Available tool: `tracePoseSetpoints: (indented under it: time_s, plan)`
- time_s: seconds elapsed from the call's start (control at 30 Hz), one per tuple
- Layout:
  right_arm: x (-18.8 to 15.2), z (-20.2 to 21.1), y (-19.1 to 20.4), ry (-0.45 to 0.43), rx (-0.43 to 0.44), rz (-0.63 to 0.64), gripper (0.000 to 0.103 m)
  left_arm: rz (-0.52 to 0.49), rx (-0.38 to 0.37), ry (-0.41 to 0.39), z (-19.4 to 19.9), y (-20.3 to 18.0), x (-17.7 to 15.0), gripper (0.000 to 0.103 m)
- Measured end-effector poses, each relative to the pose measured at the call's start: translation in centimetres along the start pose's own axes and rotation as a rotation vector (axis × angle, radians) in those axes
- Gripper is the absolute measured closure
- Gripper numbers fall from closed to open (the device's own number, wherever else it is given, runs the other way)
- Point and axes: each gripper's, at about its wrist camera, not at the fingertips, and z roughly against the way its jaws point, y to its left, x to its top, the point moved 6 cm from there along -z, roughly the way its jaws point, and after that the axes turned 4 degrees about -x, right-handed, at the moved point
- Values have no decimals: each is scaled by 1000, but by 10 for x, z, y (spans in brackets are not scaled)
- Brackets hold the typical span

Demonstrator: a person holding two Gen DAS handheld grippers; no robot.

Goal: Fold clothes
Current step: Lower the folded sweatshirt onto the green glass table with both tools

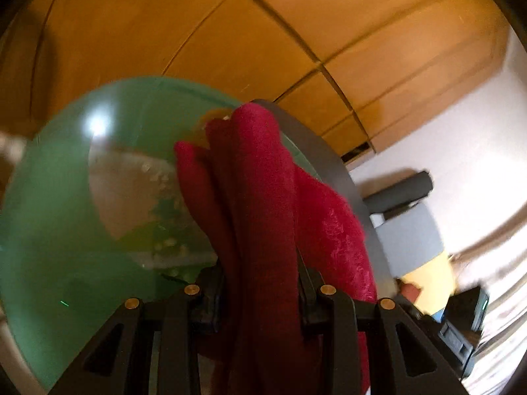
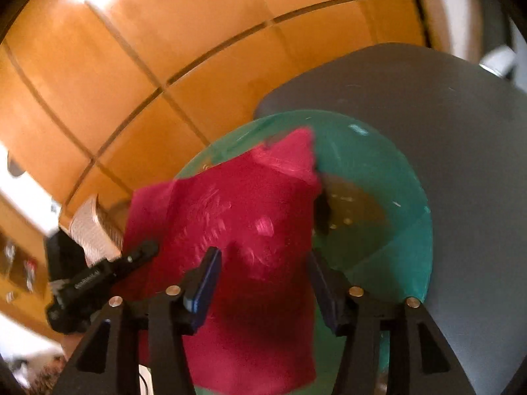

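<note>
A dark red cloth (image 1: pixel 263 197) is bunched into thick folds between the fingers of my left gripper (image 1: pixel 260 266), which is shut on it above a round green glass tabletop (image 1: pixel 59 214). In the right wrist view the same red cloth (image 2: pixel 237 217) spreads flatter over the green tabletop (image 2: pixel 378 171). My right gripper (image 2: pixel 263 253) stands open over it, its blue-padded fingers (image 2: pixel 207 276) wide apart on either side of the fabric. The left gripper (image 2: pixel 145 250) shows at the cloth's left edge, clamped on it.
A grey rounded surface (image 2: pixel 461 164) lies under and beyond the green top. Orange wooden panels (image 2: pixel 164 65) fill the background. A white ribbed object (image 2: pixel 92 230) sits at the left. Grey and yellow furniture (image 1: pixel 421 247) stands at the right of the left wrist view.
</note>
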Motion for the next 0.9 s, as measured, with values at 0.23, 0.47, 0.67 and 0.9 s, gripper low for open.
tracePoseSetpoints:
  time_s: [0.23, 0.47, 0.67, 0.9]
  plan:
    - [-64, 66, -27, -46, 106, -202, 49, 60, -18, 10, 2, 6, -5, 66]
    - [-89, 76, -1, -10, 108, -48, 58, -65, 138, -69, 53, -25, -6, 66]
    - [-87, 68, 14, 9, 77, 22, 58, -170, 175, 49, 34, -17, -9, 63]
    - [-85, 60, 20, 10, 76, 1, 58, 16, 86, 73, 45, 17, -8, 50]
